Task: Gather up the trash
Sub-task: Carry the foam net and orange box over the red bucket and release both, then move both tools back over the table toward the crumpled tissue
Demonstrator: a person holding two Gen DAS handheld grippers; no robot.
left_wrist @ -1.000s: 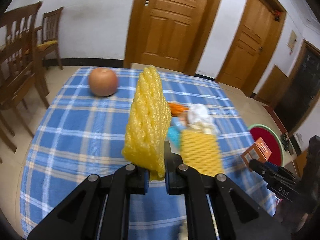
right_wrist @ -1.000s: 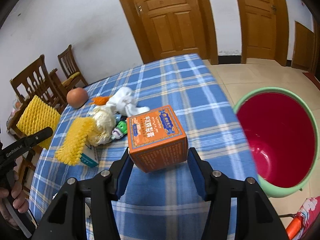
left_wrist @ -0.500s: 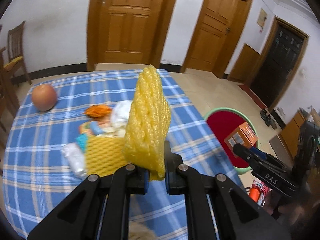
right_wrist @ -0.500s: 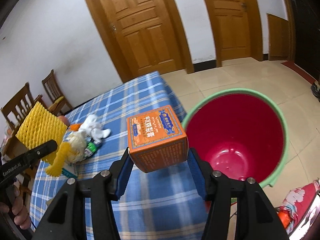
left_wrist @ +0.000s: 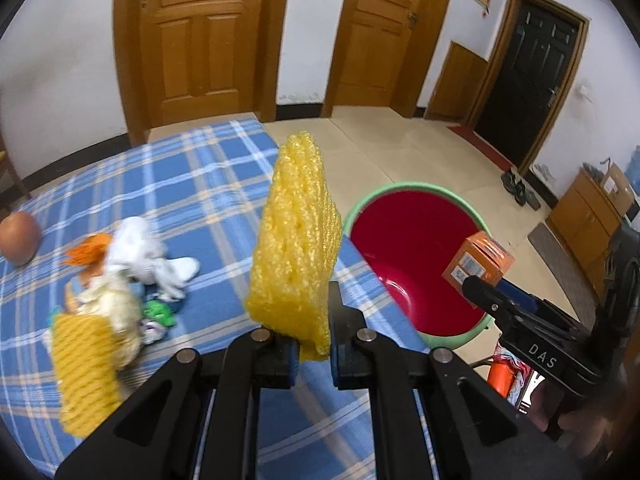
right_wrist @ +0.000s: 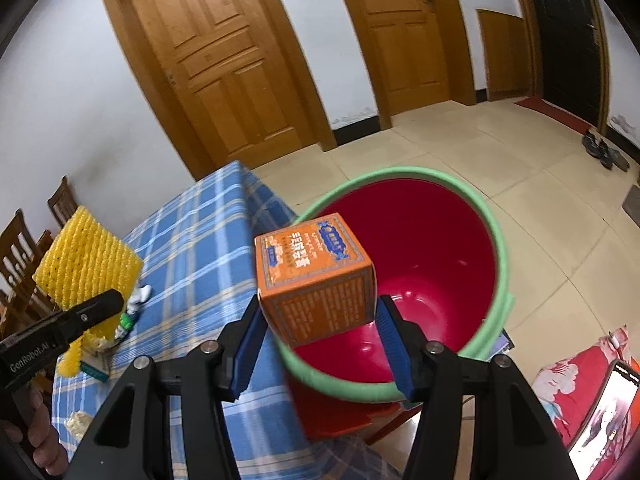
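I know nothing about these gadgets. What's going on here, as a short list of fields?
Left gripper: shut on a yellow foam net, held upright over the table edge
Right gripper: shut on an orange box, in front of the bucket's mouth
Bucket: red inside, green rim, on the floor beside the table; nothing seen inside
Table: blue checked cloth
Still on table: second yellow net, white crumpled tissue, orange scrap, small wrappers
Also there: round brownish fruit, set apart from the pile

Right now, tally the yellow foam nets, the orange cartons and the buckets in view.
Yellow foam fruit nets: 2, one in the left gripper, one on the table
Orange cardboard carton: 1
Red bucket with green rim: 1
Total: 4
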